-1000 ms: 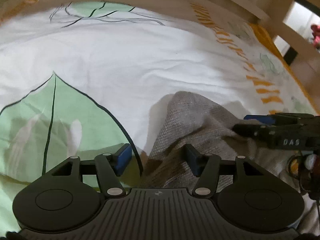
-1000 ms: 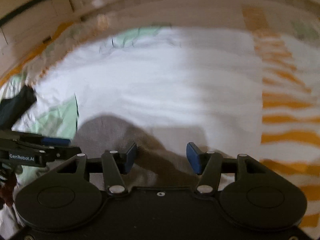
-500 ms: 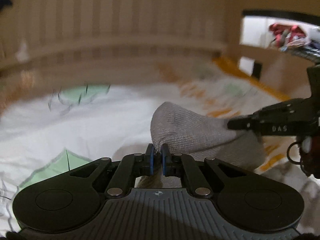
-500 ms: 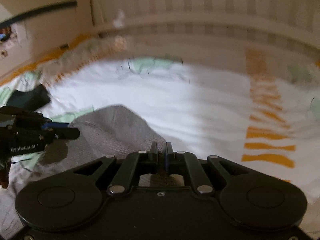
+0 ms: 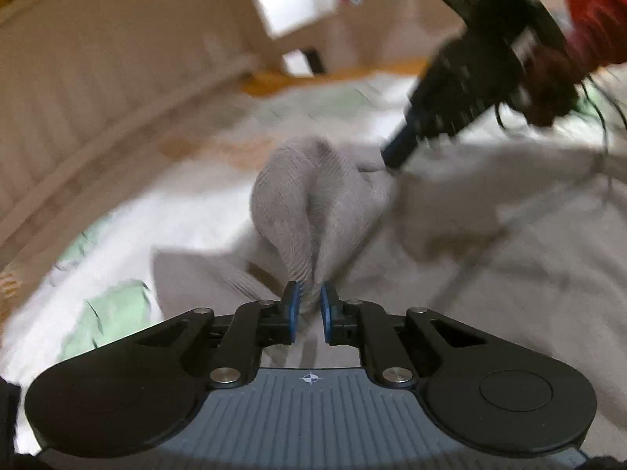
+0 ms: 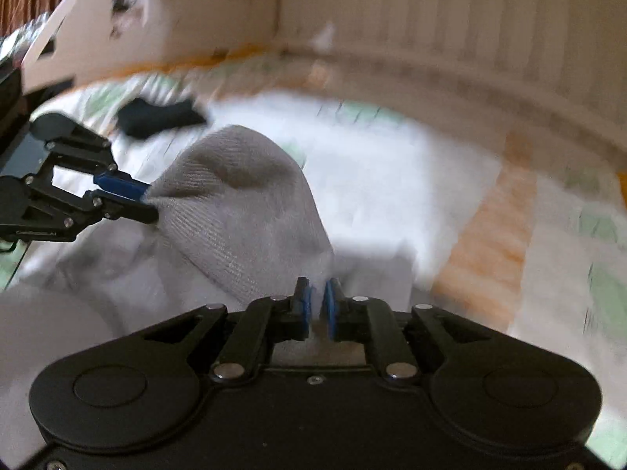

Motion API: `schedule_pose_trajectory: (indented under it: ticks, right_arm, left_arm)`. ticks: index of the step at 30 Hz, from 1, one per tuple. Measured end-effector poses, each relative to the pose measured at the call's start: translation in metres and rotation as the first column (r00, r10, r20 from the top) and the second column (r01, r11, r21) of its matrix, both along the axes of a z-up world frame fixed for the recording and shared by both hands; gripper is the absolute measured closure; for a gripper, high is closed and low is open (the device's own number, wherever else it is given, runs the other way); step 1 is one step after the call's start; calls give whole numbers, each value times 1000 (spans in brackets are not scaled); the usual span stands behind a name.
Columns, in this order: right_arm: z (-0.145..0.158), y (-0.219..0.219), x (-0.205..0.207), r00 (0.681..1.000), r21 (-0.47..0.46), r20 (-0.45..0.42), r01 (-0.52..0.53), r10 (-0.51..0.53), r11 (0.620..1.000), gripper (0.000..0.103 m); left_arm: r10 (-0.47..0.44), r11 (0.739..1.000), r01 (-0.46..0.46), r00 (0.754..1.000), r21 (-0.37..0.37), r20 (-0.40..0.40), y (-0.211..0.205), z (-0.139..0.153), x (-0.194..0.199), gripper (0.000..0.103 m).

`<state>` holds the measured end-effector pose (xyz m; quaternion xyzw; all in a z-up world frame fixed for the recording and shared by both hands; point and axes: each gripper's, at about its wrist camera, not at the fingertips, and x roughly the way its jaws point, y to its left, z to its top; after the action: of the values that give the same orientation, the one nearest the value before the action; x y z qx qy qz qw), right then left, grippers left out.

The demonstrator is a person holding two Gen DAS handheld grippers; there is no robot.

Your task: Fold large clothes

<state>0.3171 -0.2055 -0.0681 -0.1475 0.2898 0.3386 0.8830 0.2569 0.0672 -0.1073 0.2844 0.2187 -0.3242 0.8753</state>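
Note:
A grey knitted garment [image 5: 313, 203] is lifted off the bed and hangs stretched between both grippers. In the left wrist view my left gripper [image 5: 309, 305] pinches one bunched edge between its blue pads, its jaws opening slightly with the cloth still between them. The right gripper [image 5: 392, 160] grips the far corner. In the right wrist view my right gripper [image 6: 317, 301] pinches the garment [image 6: 235, 203] the same way, its jaws also easing open around the cloth. The left gripper [image 6: 147, 199] holds the other corner at the left.
A white bedsheet [image 6: 392, 196] with green leaves and orange stripes [image 6: 490, 227] lies below. A slatted beige headboard [image 6: 470, 31] runs behind. A dark item [image 6: 160, 117] lies on the bed at far left. A hand in a red sleeve [image 5: 595, 19] holds the right gripper.
Both grippers went from open over the flat garment to closed on its edge, then lifted it and swung it across the bed. The left gripper rolled.

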Motion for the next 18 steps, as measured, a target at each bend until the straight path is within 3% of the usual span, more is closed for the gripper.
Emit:
schedule_pose_trajectory:
  ticks: [3,5,6,7,8,10,12,15,16,18]
  right_arm:
    - [-1,-9,-21,998,28,-63,29,-27,999,84]
    - [7,-16,-25,994,94,-97,66,-57,993,76]
    - [10,-18,-25,989,134,-126,91,-74,987,56]
    - [13,-19,-22,981,175,-167,123,-94,977,45]
    - [16,-19,-17,969,227,-220,160,-109,961,27]
    - [14,-21,-16,939,301,-322,219,-117,928,25]
    - [7,-14,-8,894,349,-433,285,-116,893,25]
    - [-7,-7,-5,832,411,-547,360,-90,838,25]
    - [-12,-3,-3,812,418,-577,385,-87,823,25]
    - [-18,2,-1,793,418,-602,410,-91,810,25]
  left_arm:
    - [65,994,-72,994,-86,-83,12,5,-12,87]
    - [129,970,-159,978,-182,-164,22,14,-10,74]
    - [158,952,-206,964,-225,-211,27,17,-5,73]
    - [183,931,-250,950,-265,-255,31,19,-2,73]
    - [205,904,-298,931,-307,-301,36,20,1,72]
    - [235,848,-380,895,-369,-379,42,20,11,68]
    - [253,798,-454,850,-398,-463,50,19,14,57]
    - [250,727,-542,781,-422,-572,59,12,16,55]
    - [258,714,-559,770,-422,-583,60,12,19,55]
    - [278,717,-556,781,-420,-559,61,15,19,54]
